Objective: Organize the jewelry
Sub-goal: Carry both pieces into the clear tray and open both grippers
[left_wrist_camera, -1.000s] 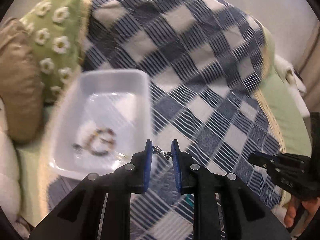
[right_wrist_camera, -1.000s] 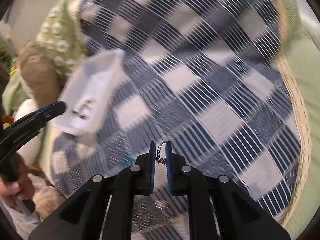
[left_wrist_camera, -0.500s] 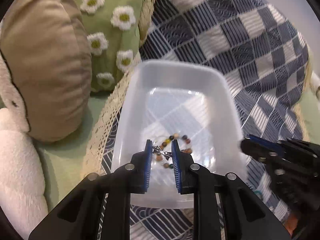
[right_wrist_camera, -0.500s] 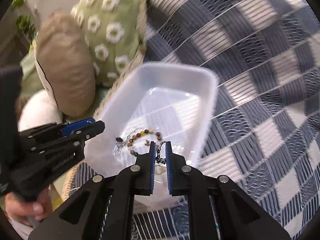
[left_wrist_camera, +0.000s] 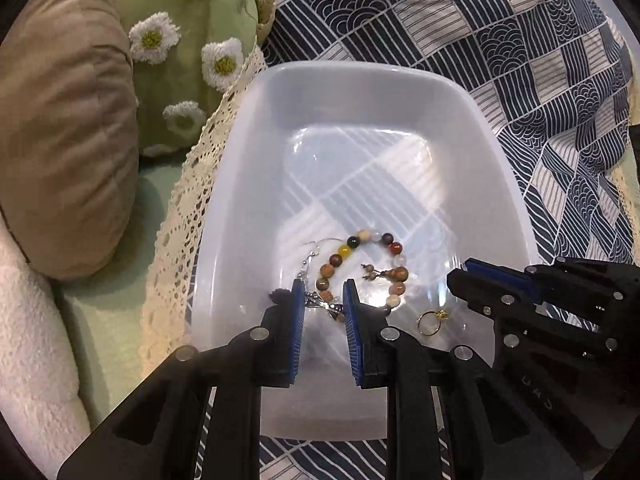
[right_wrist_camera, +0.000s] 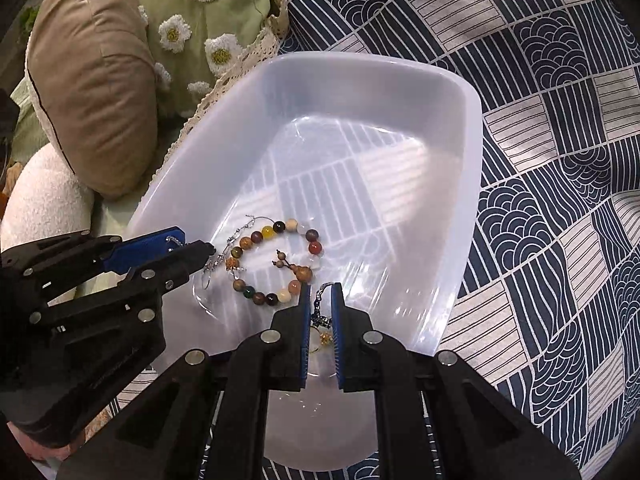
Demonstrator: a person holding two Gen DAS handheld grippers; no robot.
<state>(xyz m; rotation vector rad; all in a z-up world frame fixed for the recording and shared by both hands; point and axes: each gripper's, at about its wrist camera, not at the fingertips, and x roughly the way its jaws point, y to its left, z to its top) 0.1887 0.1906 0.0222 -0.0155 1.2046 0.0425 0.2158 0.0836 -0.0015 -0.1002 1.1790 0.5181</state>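
A translucent white plastic tray lies on a blue checked blanket. In it lie a multicoloured bead bracelet, a silver hook earring and a gold ring. My left gripper hangs over the tray's near end, shut on a small silver chain piece. It also shows in the right wrist view. My right gripper is over the tray's near right part, shut on a dark chain piece. It also shows in the left wrist view.
A tan cushion and a green daisy pillow lie left of the tray. A lace blanket edge runs along the tray's left side. A white fluffy cushion is at the near left.
Both grippers moved from over the blanket to over the tray, each still holding its chain piece. The tray now fills both views.
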